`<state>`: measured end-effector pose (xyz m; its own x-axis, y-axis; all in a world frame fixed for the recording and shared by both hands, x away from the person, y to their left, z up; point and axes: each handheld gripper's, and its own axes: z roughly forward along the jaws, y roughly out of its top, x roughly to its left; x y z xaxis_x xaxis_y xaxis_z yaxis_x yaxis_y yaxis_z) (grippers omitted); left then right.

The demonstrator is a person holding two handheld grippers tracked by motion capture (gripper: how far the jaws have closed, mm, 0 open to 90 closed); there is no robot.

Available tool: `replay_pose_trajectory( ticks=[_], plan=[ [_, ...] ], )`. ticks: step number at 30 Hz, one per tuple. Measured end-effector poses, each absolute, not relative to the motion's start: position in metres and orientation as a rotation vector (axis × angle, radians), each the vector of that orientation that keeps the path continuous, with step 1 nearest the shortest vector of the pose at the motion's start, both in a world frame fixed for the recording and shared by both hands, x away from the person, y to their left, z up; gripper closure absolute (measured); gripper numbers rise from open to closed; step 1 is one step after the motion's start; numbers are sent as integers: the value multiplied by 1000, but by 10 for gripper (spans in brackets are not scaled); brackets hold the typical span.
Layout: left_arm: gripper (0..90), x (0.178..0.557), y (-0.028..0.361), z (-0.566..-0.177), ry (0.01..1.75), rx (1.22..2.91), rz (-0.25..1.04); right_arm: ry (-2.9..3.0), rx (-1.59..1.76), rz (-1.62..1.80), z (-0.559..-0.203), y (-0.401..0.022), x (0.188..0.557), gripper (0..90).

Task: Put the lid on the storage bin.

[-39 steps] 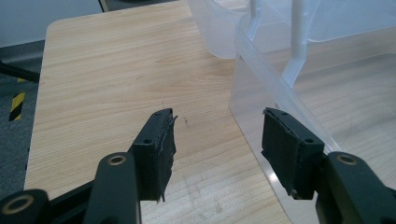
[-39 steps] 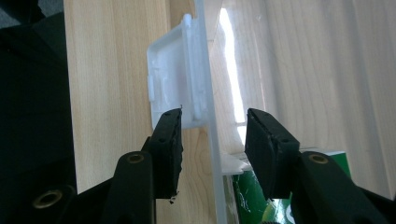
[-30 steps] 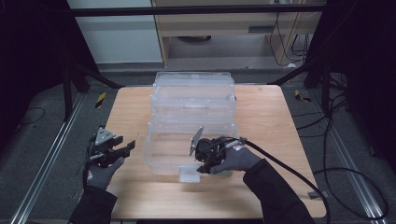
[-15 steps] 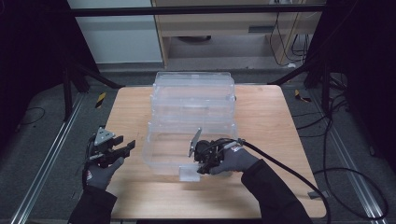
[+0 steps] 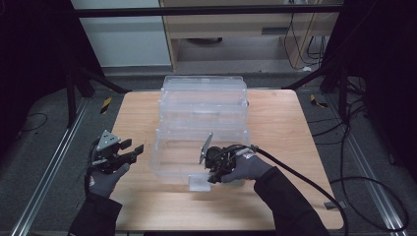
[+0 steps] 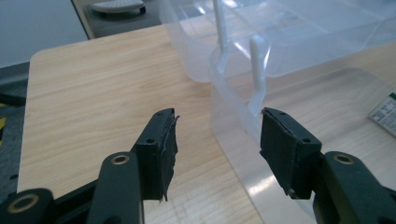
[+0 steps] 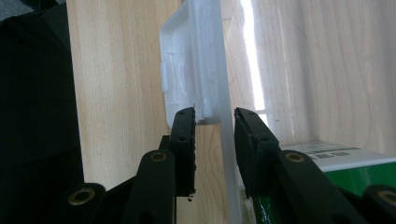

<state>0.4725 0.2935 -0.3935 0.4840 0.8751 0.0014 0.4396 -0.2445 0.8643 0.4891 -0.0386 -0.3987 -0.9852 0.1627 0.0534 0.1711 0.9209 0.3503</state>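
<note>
Two clear plastic bins (image 5: 204, 105) sit nested on my wooden tabletop (image 5: 275, 123), the nearer one (image 5: 172, 157) low and open-topped, its front wall carrying a white latch flap (image 5: 197, 183). Inside it, in the right gripper view, lies a green-and-white box (image 7: 348, 163) with a printed label too small to read. My right tongs (image 7: 215, 126) have just been closing and now straddle the front wall beside the latch, one jaw either side; whether both pads press on it I cannot tell. My left tongs (image 6: 217, 140) hang open and empty near the bin's left corner.
</note>
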Motion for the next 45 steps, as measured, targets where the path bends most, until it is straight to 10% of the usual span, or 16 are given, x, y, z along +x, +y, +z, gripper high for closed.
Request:
replay_pose_trajectory(
  ticks=[45],
  plan=[
    [562,551,215,-279,426,2288,631,-3073,-223,-572,-399,-39,487,700]
  ],
)
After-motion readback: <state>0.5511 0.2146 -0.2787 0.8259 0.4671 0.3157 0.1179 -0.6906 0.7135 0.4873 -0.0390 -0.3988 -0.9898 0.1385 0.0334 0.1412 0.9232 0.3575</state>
